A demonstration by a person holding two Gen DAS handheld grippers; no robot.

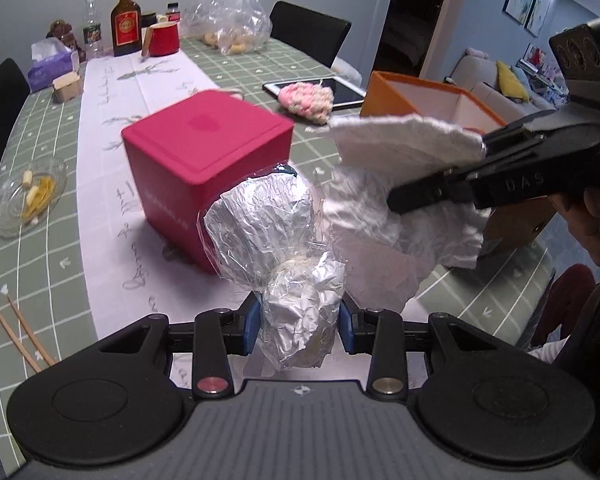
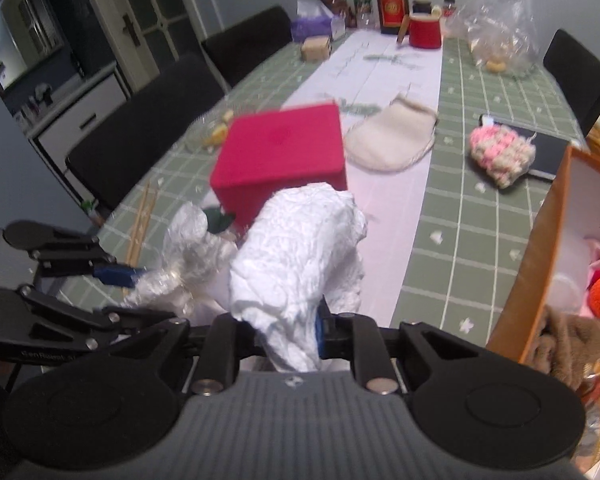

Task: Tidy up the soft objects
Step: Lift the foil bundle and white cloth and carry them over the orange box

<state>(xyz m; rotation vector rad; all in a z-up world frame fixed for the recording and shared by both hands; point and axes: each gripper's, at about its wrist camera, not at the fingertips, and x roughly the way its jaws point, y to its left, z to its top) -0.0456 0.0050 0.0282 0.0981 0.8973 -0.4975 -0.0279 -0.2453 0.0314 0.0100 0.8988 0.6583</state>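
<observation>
You gripped the foil-wrapped bundle in the left jaws and the white crumpled cloth in the right jaws; depositing into the orange box beside the right jaws likely came next.

right gripper: raised letters "DAS" on its black body, seen from the left wrist camera

left gripper: pale print on its lower black arm, starts "GenRobot", rest cut off

red box: faint line of lettering on the front face, too blurred to read

brown bottle: red label with gold marks, illegible

white table runner: cursive script printed along it, can't make out the words
</observation>
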